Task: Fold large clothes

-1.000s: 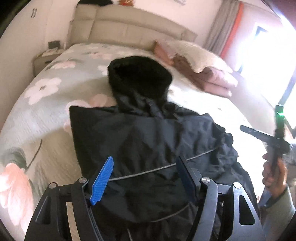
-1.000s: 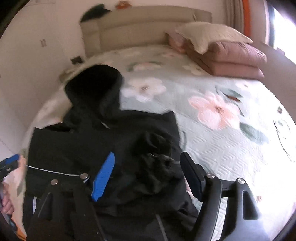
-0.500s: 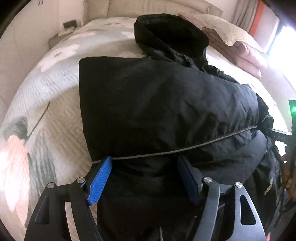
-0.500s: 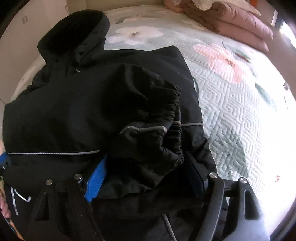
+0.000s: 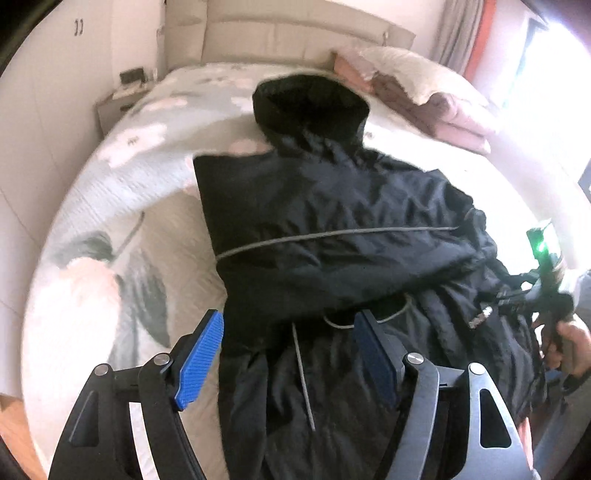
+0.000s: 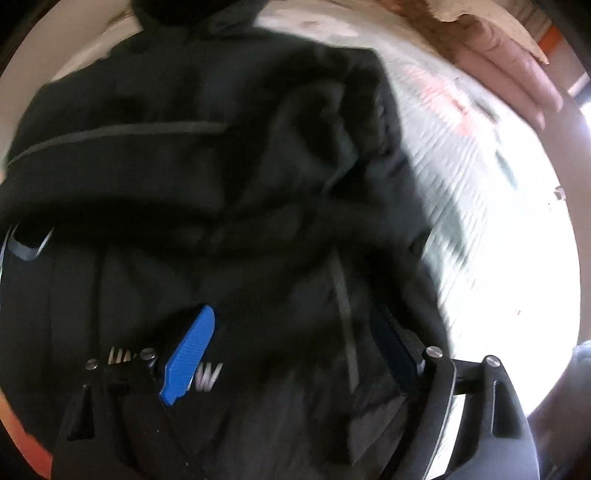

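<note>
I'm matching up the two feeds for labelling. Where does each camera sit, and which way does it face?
Left wrist: on the left gripper, facing up the bed over the black hooded jacket toward the headboard; the right hand shows.
Right wrist: on the right gripper, close over the jacket, blurred.
Shared: jacket, bed, pillows.

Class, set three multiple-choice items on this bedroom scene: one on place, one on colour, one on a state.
1. Where does the jacket lie?
A. on the bed
B. on a chair
C. on the floor

2. What colour is the jacket?
A. red
B. black
C. white

3. How do the left tongs stand?
A. shut on a sleeve
B. shut on the hood
C. open

Key: 1 A, the flowered bedspread lies under it; 2 B, dark fabric with thin grey piping; 3 C, the fingers stand wide apart over the hem.
</note>
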`<control>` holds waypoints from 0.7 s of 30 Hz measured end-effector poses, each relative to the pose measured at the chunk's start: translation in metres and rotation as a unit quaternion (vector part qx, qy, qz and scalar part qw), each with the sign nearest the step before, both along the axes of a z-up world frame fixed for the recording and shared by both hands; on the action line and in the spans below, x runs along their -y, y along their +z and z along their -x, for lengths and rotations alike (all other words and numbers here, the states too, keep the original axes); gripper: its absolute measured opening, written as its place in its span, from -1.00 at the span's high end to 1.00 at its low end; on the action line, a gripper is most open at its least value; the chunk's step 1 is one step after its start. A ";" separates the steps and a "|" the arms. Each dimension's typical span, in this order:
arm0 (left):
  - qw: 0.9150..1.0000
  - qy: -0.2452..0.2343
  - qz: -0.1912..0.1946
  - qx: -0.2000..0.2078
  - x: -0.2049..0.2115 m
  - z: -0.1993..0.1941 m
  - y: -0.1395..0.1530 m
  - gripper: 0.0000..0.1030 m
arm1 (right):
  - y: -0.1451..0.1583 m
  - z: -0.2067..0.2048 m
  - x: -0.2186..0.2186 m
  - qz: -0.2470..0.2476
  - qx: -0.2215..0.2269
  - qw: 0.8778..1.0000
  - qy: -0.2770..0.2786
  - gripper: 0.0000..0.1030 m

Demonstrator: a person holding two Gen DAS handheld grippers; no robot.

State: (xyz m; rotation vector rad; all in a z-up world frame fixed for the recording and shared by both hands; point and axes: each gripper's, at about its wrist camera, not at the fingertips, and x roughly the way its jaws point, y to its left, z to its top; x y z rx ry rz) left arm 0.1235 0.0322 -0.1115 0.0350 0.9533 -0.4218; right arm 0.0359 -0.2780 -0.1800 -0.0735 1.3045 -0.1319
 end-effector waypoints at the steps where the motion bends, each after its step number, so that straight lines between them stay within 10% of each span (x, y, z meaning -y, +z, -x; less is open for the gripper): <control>1: 1.000 -0.001 0.003 0.005 0.000 0.002 0.007 -0.45 | 0.008 0.006 -0.006 0.015 0.011 1.000 0.007 -0.64; 12: 0.998 -0.017 0.022 0.054 0.049 -0.071 0.037 -0.45 | 0.109 -0.040 -0.032 -0.021 0.198 0.979 0.051 -0.66; 21: 0.997 0.023 0.075 0.010 0.061 -0.181 0.041 -0.45 | 0.113 -0.158 -0.014 -0.084 0.191 0.977 0.042 -0.65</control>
